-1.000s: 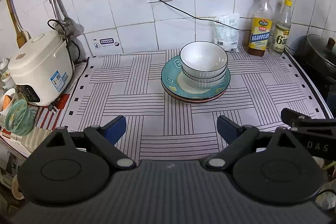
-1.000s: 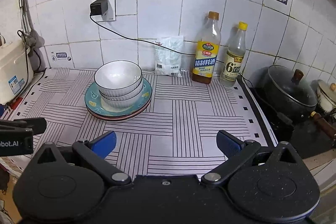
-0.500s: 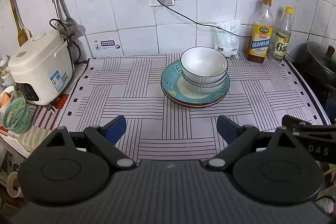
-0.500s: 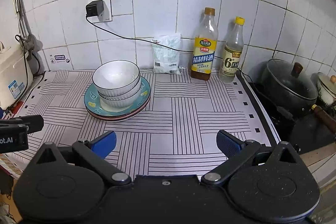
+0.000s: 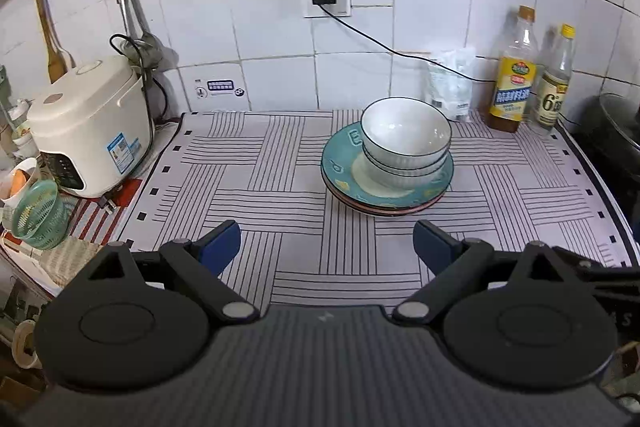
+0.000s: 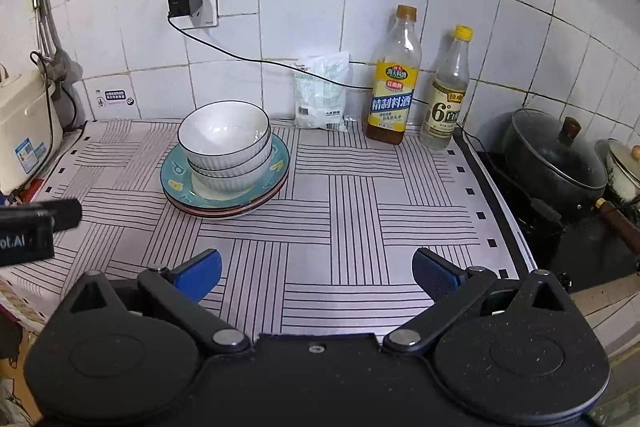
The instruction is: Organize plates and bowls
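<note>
Bowls [image 5: 406, 139] nested on stacked plates [image 5: 340, 169] on the striped mat [image 5: 256, 187].
Left gripper [image 5: 327, 245] and right gripper [image 6: 317, 270] hover spread wide, holding nothing.

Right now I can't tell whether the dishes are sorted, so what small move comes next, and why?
Probably hold off: the bowls already sit nested on the stacked plates, both the left gripper and the right gripper hang open, away from the stack.

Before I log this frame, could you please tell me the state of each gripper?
Left gripper: open, holding nothing.
Right gripper: open, holding nothing.
</note>
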A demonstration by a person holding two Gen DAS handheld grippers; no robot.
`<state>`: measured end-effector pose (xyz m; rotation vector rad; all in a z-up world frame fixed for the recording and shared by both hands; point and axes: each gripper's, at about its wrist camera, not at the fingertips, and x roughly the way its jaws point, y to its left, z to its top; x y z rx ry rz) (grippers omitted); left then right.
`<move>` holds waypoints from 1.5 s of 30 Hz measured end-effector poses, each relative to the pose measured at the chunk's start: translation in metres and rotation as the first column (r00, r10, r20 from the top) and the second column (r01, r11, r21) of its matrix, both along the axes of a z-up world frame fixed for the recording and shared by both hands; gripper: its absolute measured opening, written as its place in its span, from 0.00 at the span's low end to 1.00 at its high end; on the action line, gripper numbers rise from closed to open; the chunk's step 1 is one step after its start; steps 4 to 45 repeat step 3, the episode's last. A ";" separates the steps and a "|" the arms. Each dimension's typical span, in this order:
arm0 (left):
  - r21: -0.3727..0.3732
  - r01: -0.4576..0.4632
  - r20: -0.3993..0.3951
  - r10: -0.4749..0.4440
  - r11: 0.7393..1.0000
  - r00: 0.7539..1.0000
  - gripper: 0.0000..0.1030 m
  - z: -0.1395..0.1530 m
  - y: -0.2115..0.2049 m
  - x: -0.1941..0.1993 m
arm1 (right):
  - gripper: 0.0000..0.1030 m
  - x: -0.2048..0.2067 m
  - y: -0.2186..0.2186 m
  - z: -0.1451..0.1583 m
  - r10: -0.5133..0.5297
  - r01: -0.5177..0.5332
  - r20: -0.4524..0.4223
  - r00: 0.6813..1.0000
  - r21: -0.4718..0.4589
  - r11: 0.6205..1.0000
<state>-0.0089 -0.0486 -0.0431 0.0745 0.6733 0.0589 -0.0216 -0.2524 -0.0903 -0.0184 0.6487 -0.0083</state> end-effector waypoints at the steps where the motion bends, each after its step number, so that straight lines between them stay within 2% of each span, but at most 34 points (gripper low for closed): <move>1: -0.001 -0.002 0.000 0.002 1.000 1.000 0.91 0.000 0.001 0.001 | 1.00 -0.001 0.000 0.000 0.001 -0.001 -0.001 1.000 -0.001 1.000; 45: 0.003 -0.008 -0.004 0.008 1.000 1.000 0.91 -0.002 0.001 0.002 | 1.00 -0.002 0.001 0.001 0.000 0.000 0.001 1.000 -0.006 1.000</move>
